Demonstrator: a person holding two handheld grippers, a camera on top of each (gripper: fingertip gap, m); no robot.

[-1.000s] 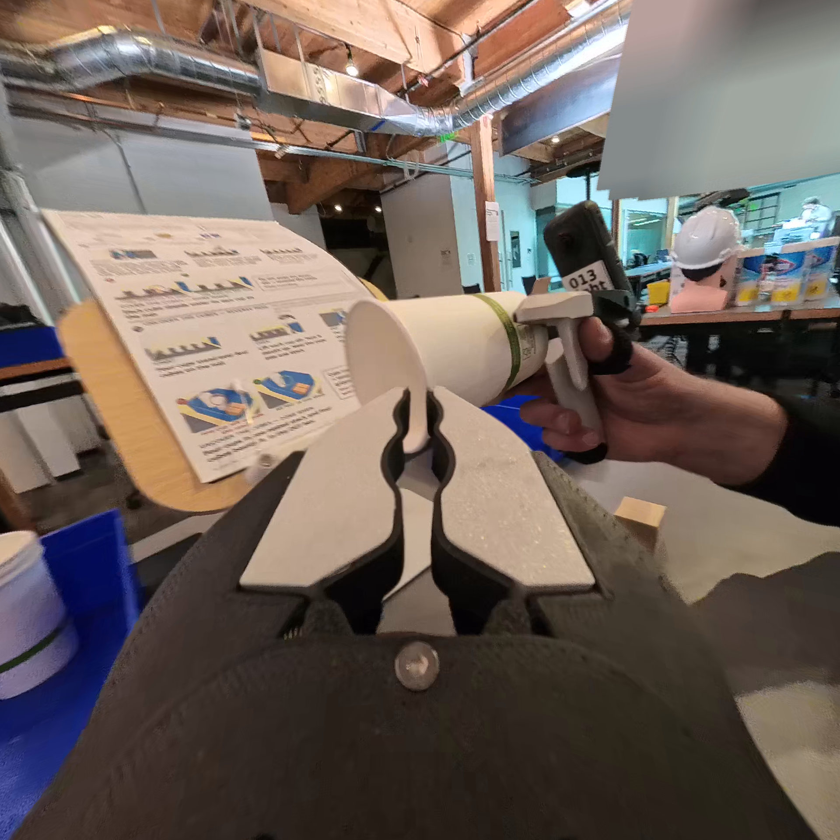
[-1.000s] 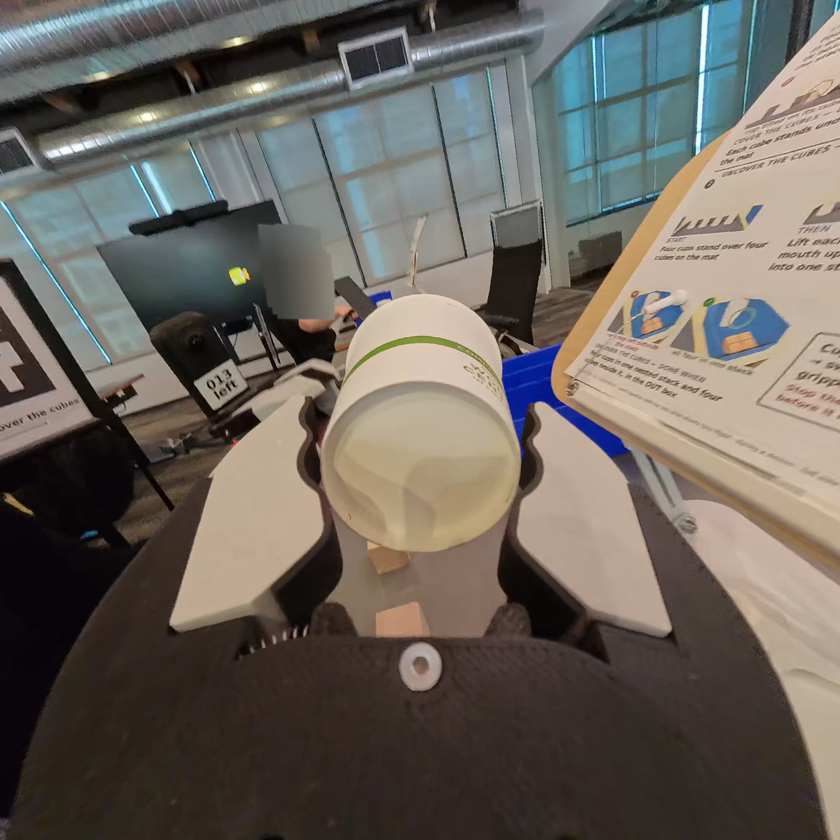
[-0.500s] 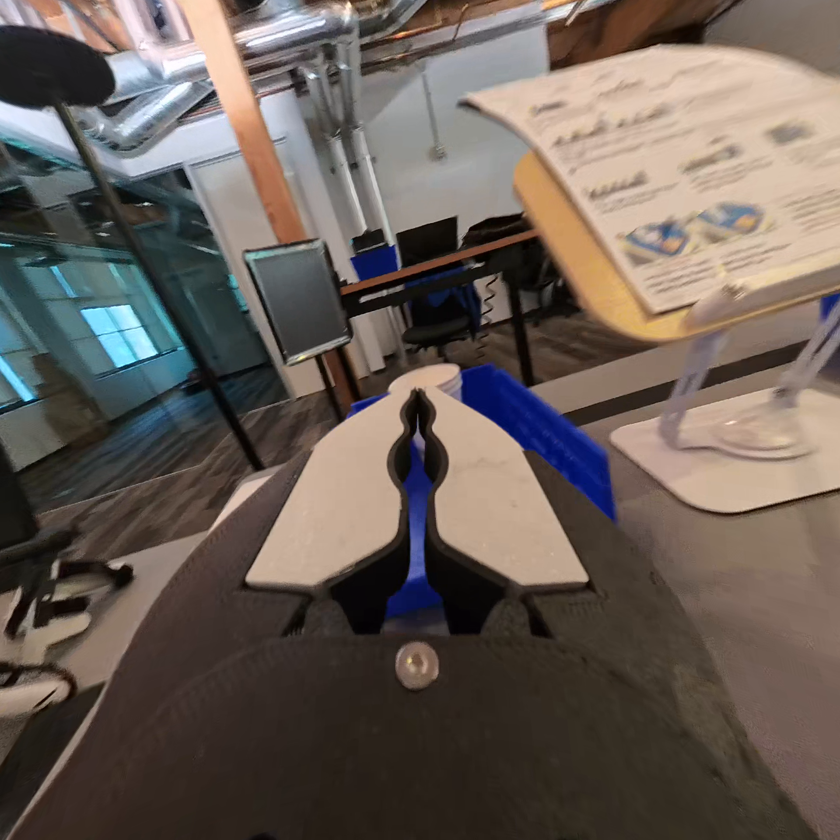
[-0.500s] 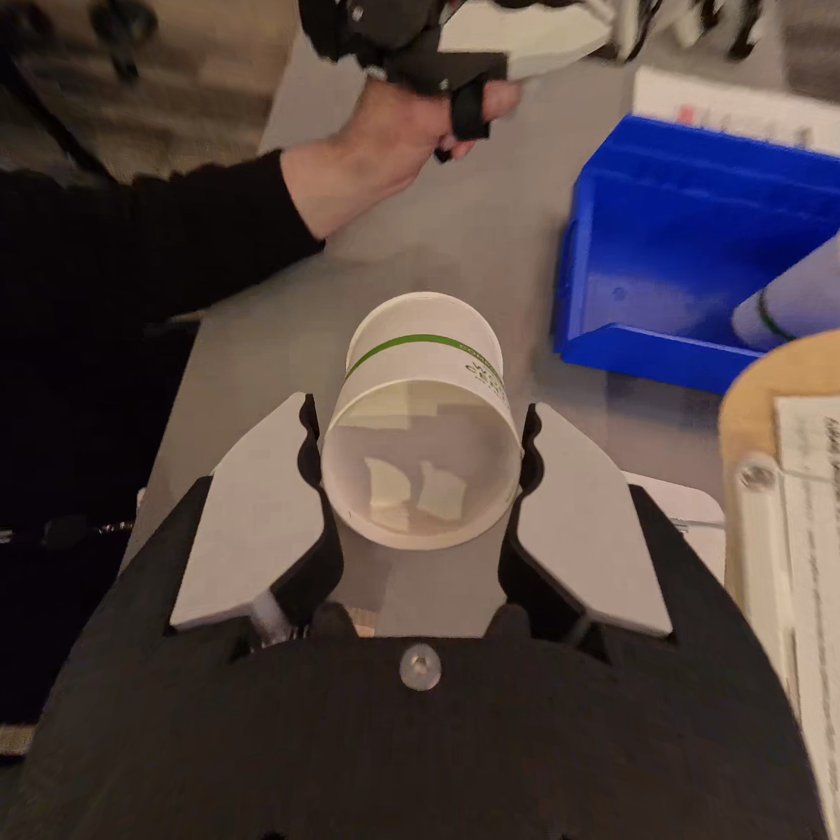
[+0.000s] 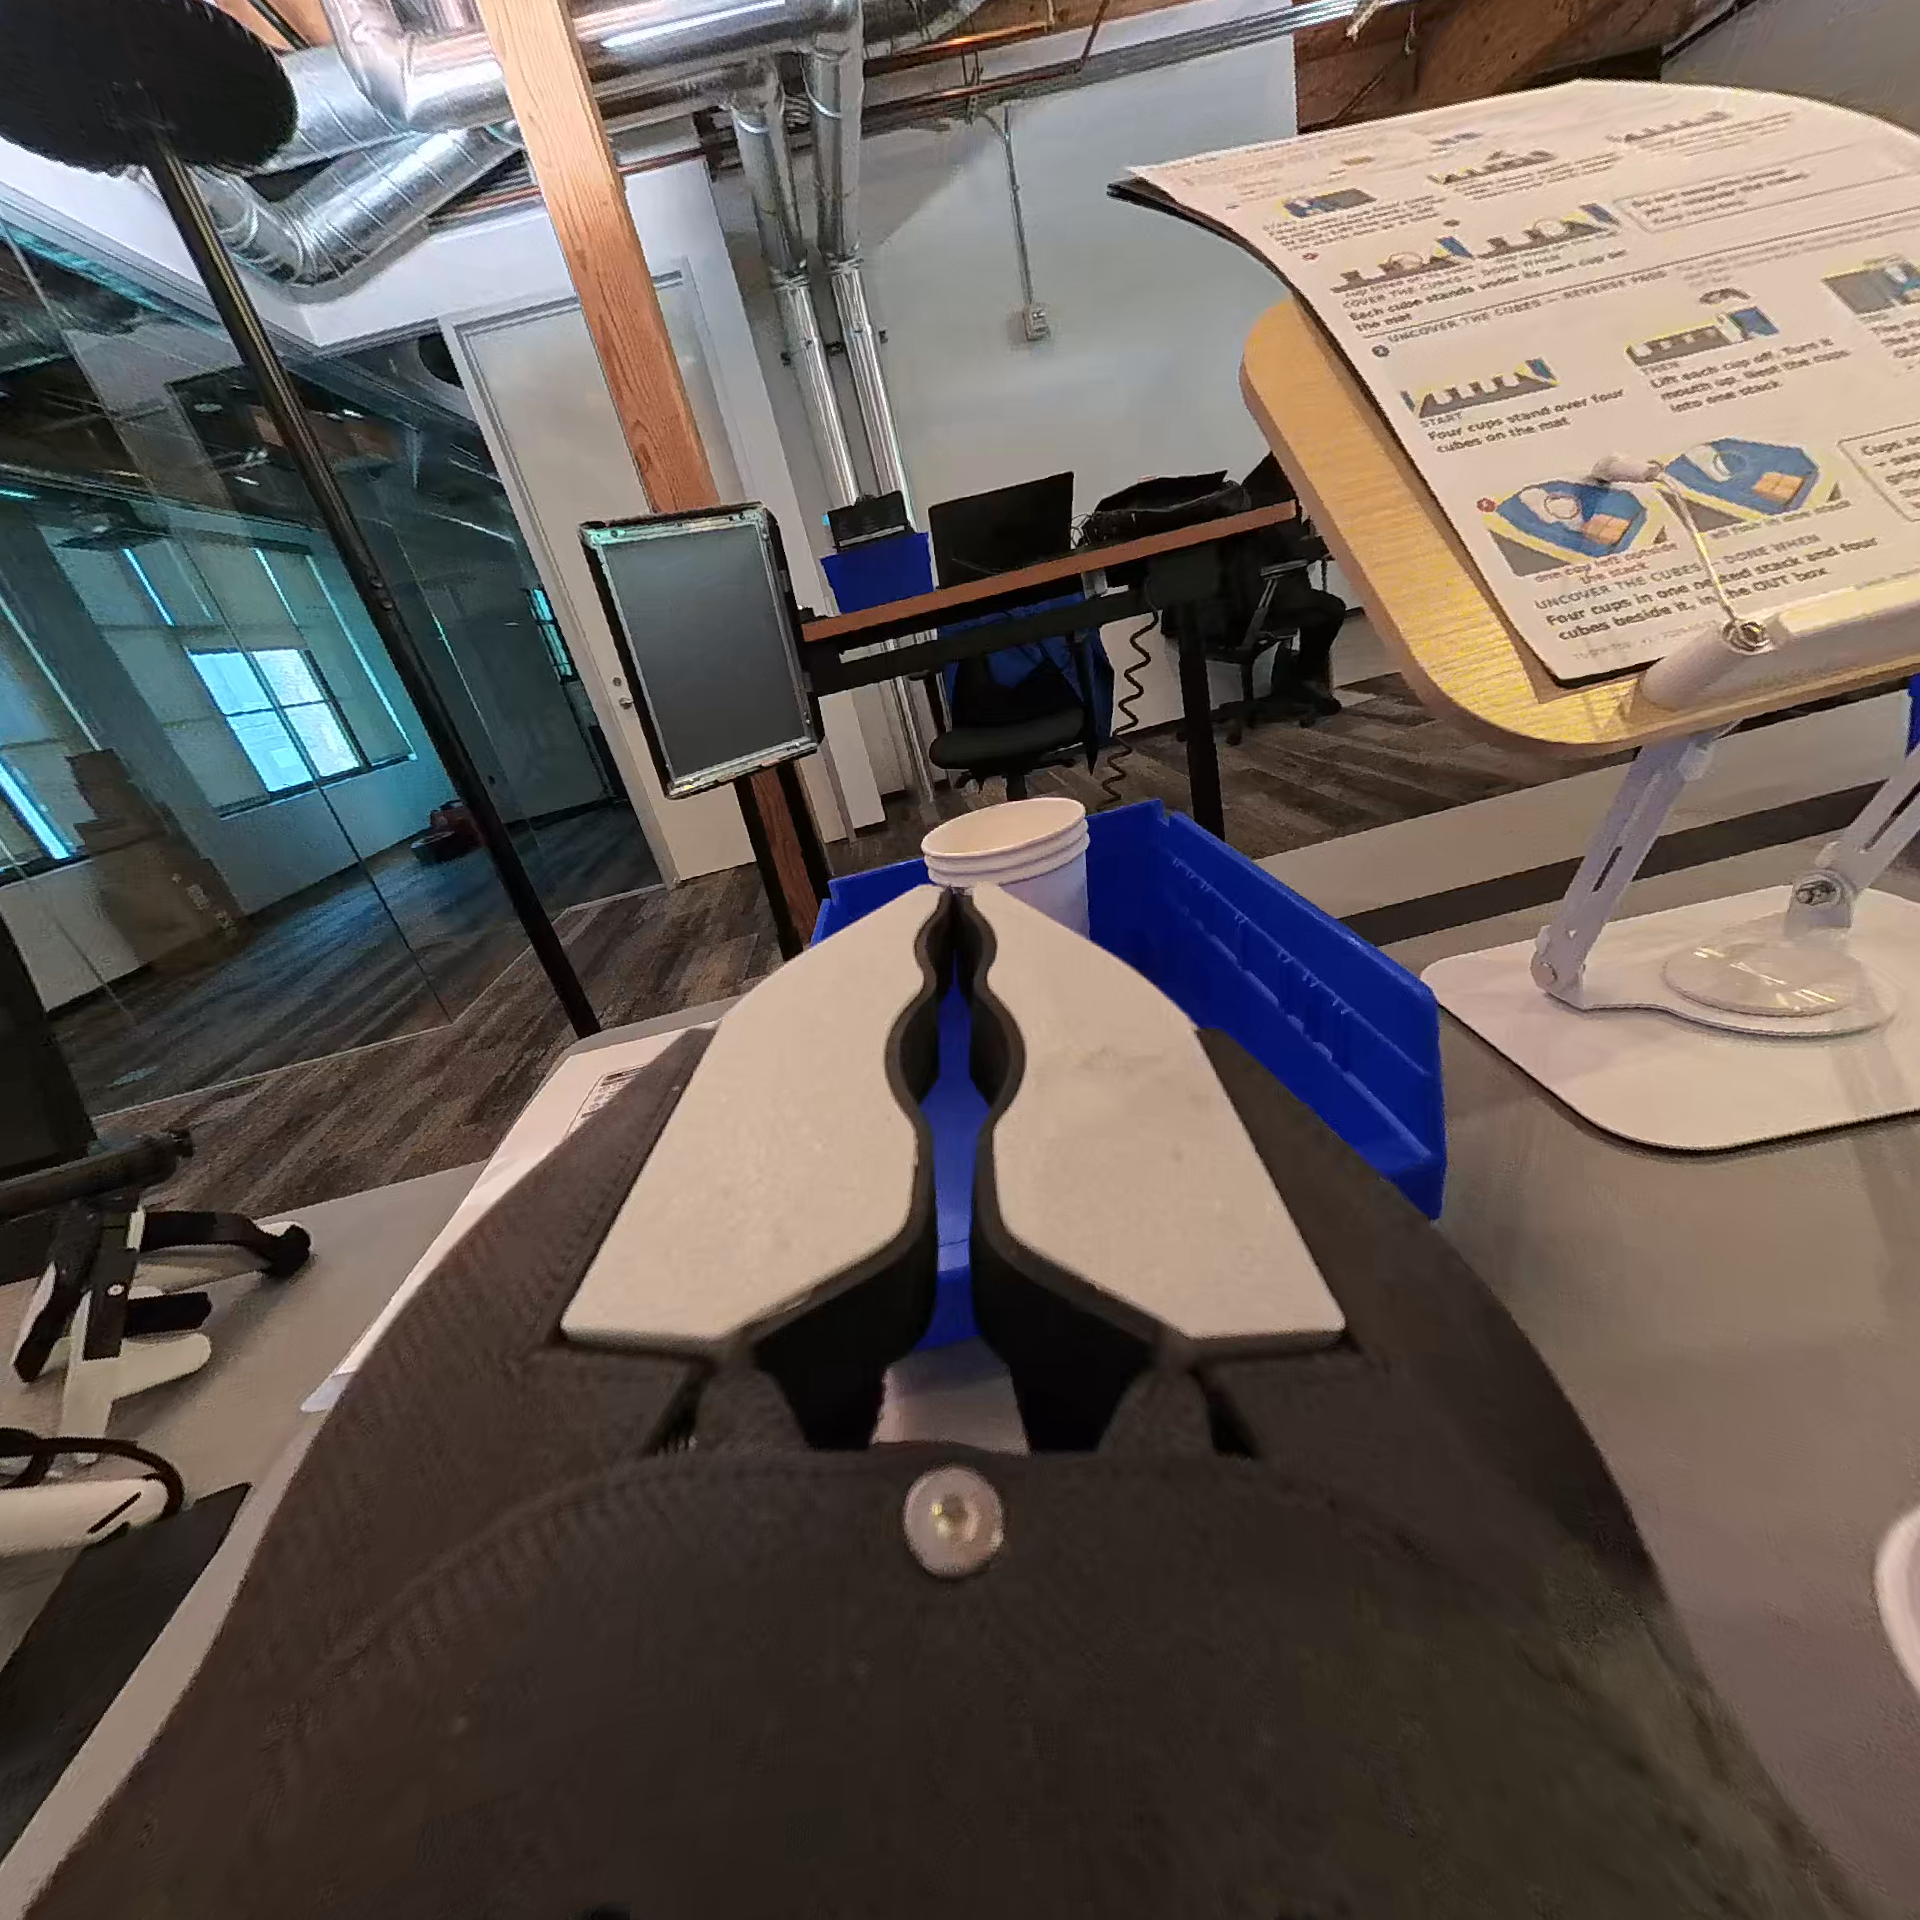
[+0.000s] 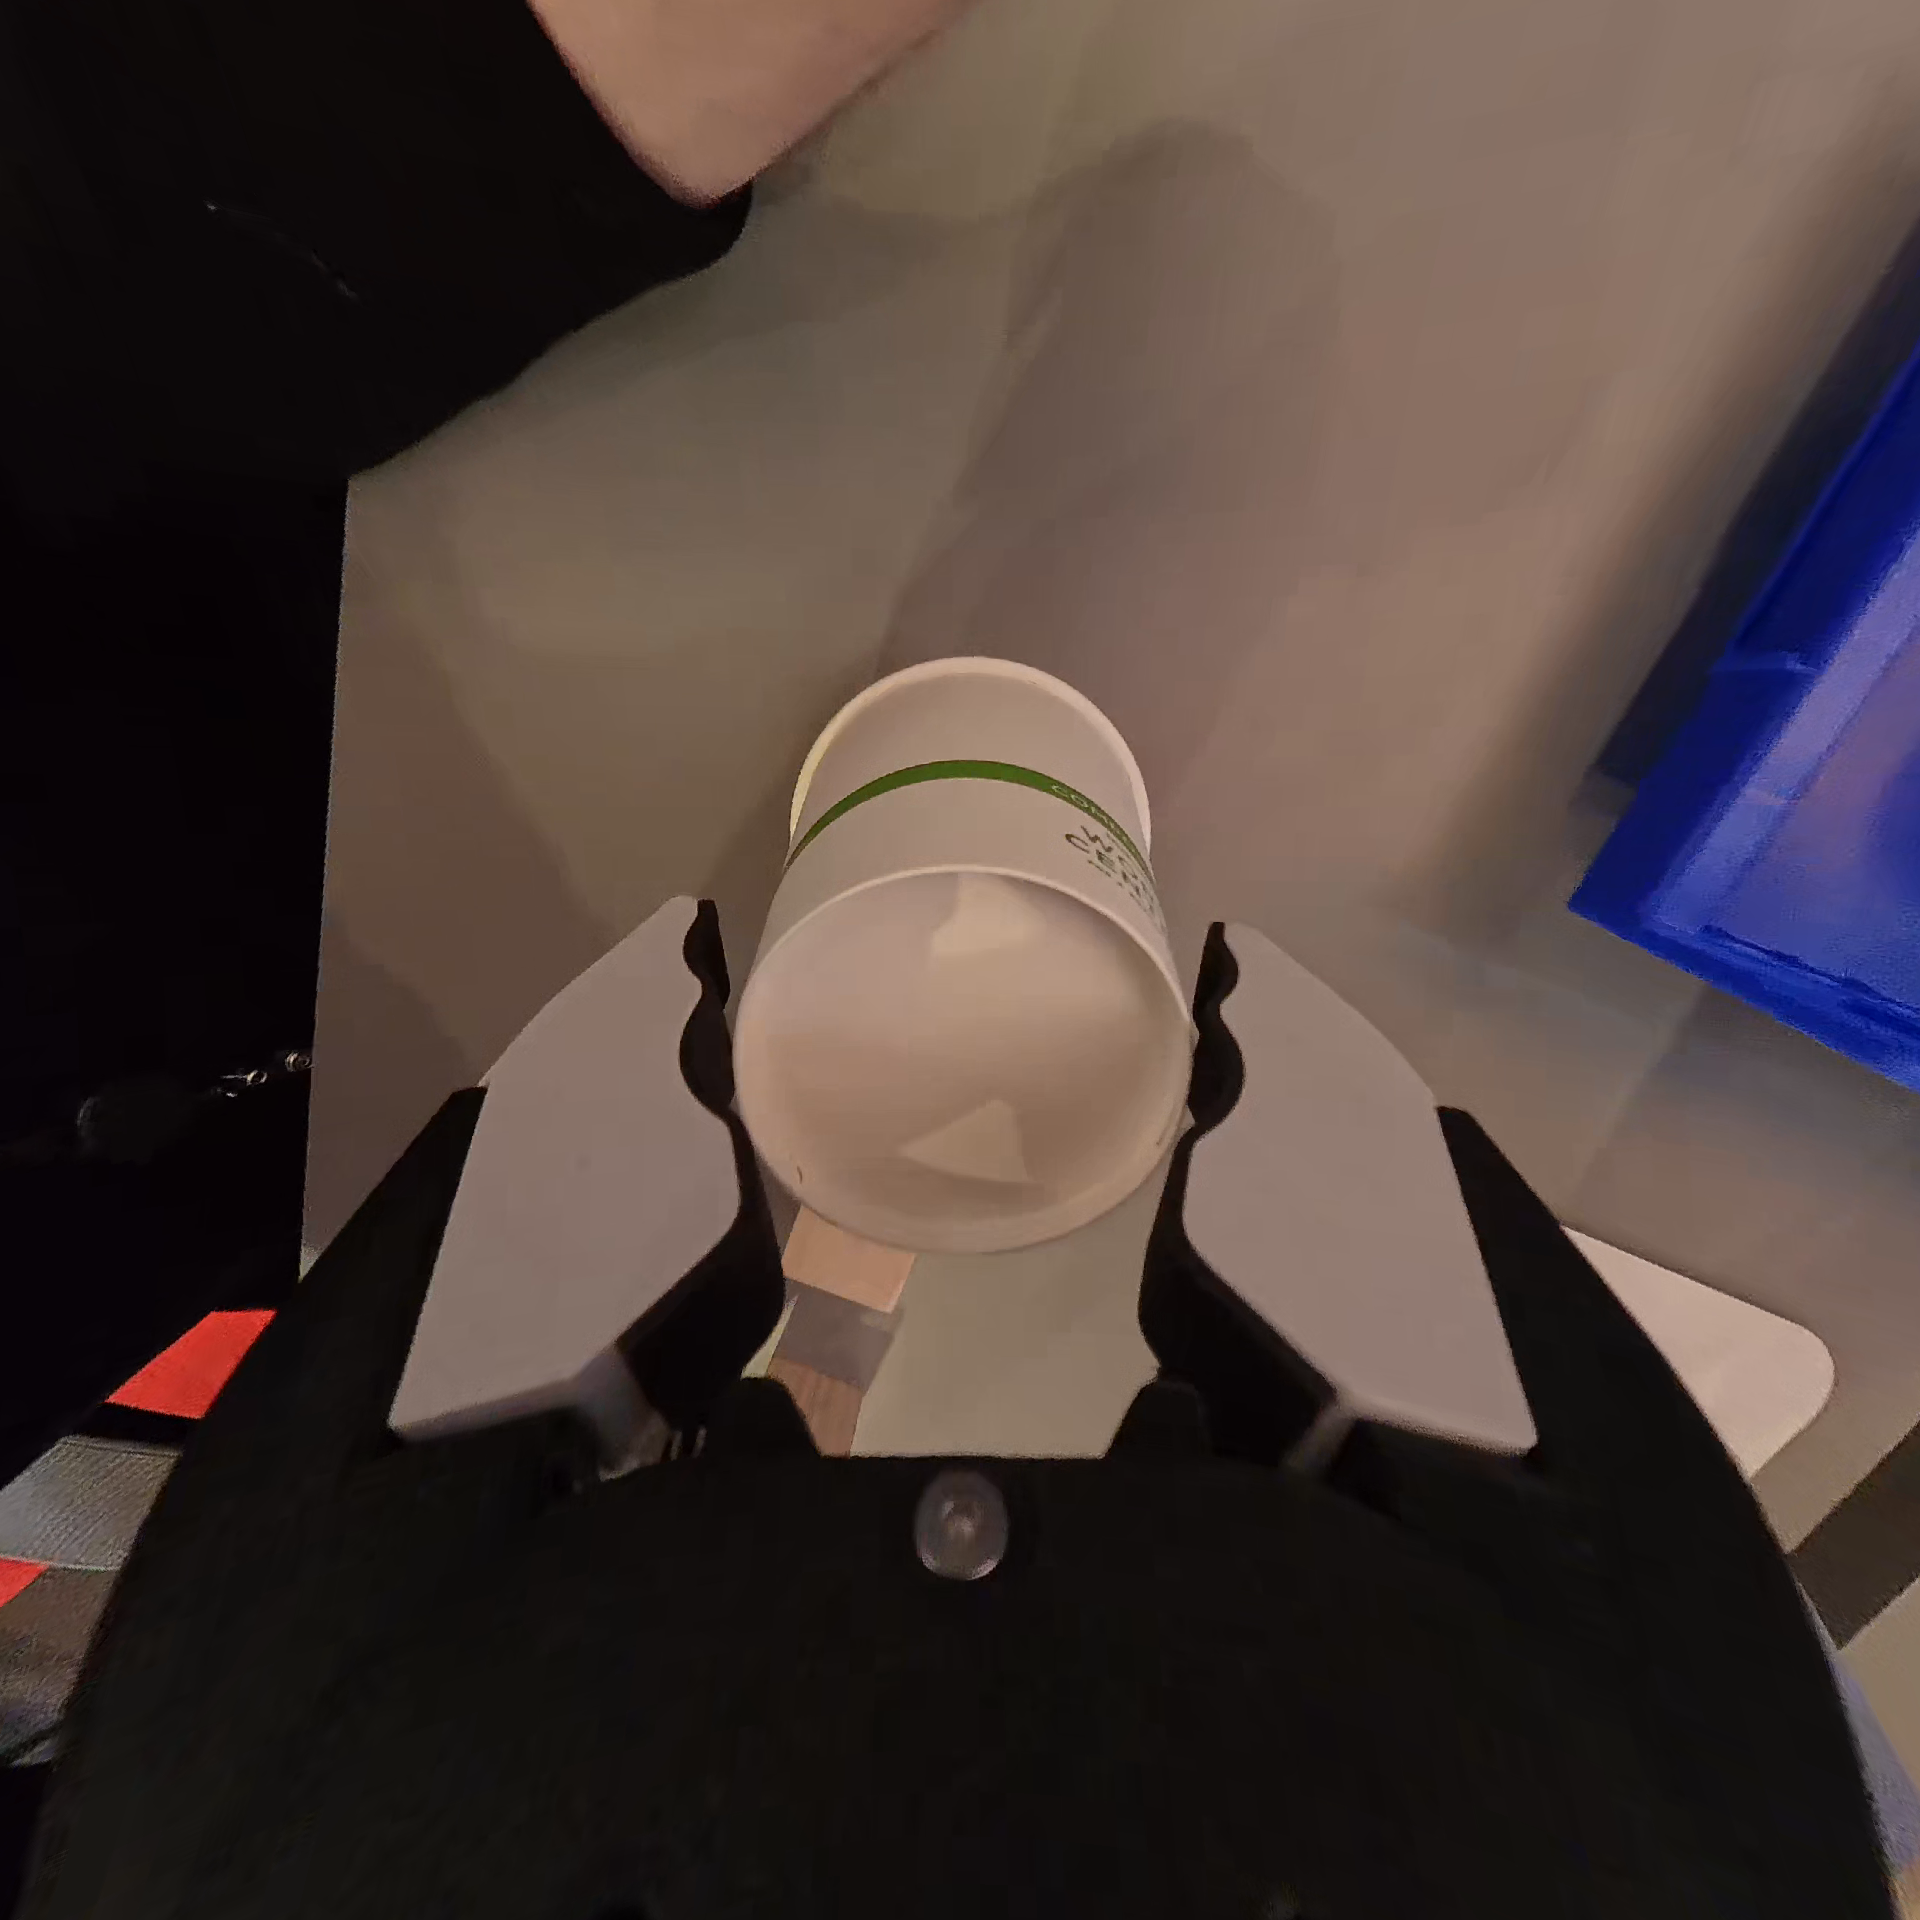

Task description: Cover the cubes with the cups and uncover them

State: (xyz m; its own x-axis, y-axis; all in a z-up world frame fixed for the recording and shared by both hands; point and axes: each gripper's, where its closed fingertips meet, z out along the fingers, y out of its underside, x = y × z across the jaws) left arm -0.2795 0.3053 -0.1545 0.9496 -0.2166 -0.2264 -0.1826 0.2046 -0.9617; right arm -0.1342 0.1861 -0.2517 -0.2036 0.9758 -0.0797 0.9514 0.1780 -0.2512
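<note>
Right gripper [image 6: 956, 1023] pinching a paper cup; left gripper [image 5: 954, 914] empty, jaws pressed together.

White paper cup [image 6: 961, 1039] with green band clamped at its closed base between the right jaws, mouth pointing down toward the grey tabletop [image 6: 1195, 436]. Wooden cube [image 6: 847, 1270] on the tabletop just under the cup base, partly hidden. Stack of nested cups [image 5: 1013, 862] upright in the blue bin [image 5: 1288, 997] beyond the left jaws, near the tabletop's far edge. Instruction sheet on stand [image 5: 1621, 416] beside the bin.
</note>
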